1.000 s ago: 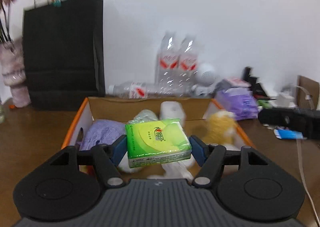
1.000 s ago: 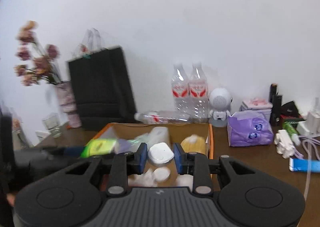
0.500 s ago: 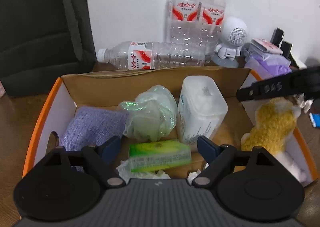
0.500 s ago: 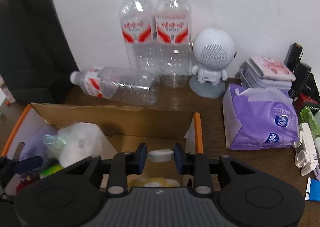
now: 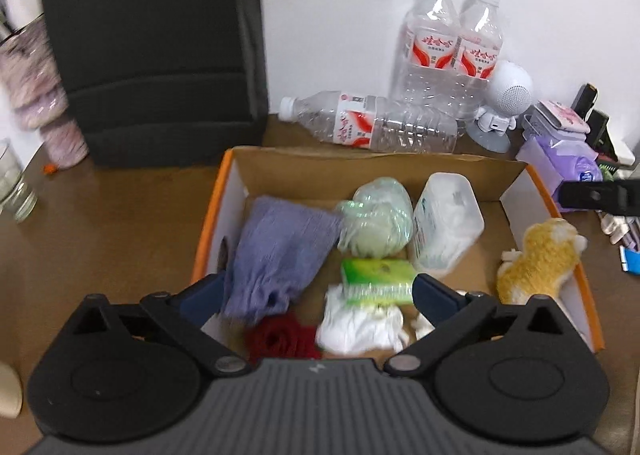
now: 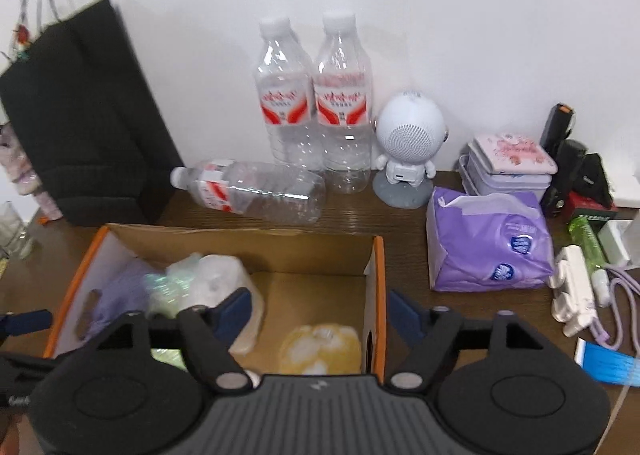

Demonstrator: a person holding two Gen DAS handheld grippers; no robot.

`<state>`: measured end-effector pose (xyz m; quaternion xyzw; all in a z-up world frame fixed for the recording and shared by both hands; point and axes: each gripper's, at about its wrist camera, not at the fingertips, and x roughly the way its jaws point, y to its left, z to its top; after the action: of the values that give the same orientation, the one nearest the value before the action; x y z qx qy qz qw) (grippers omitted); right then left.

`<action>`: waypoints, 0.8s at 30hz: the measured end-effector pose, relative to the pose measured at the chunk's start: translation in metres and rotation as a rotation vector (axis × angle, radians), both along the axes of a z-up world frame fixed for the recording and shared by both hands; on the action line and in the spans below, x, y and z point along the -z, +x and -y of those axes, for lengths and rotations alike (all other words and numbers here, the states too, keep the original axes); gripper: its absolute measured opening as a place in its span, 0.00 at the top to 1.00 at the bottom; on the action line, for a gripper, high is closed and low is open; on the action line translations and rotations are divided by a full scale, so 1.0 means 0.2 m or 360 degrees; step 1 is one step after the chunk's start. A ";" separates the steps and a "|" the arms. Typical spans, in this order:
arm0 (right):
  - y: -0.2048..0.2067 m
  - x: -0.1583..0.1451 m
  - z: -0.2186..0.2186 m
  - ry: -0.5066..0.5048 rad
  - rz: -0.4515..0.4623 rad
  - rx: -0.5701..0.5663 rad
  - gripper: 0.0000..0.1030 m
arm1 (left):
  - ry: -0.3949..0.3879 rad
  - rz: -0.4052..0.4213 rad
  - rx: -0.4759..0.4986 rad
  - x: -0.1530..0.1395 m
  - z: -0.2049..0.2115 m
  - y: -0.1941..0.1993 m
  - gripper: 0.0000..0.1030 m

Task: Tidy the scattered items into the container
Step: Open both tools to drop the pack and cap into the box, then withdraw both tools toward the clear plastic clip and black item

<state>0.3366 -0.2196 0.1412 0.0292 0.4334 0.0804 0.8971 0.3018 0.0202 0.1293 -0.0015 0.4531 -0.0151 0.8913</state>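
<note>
Black bag (image 6: 80, 123), water bottles (image 6: 316, 111), robot speaker (image 6: 408, 143), purple tissue pack (image 6: 488, 247).

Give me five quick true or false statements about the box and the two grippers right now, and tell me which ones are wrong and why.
1. The left gripper is open and holds nothing. True.
2. The green tissue pack lies on the table outside the cardboard box. False: it lies inside the box, in front of the pale green bag.
3. The yellow plush toy is at the right side of the box. True.
4. All three water bottles stand upright. False: two stand against the wall, and one bottle lies on its side behind the box.
5. The right gripper is clamped on a white case. False: it is open and empty.
</note>
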 end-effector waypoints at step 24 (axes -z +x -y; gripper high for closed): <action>-1.27 0.42 -0.15 0.0013 0.0267 -0.0170 0.21 | 0.0015 0.0372 -0.0123 0.33 0.01 -1.18 0.00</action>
<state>0.0816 -0.1891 0.0578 0.0028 0.3574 0.1321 0.9246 0.0652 0.0188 0.0633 -0.0129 0.3460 0.0212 0.9379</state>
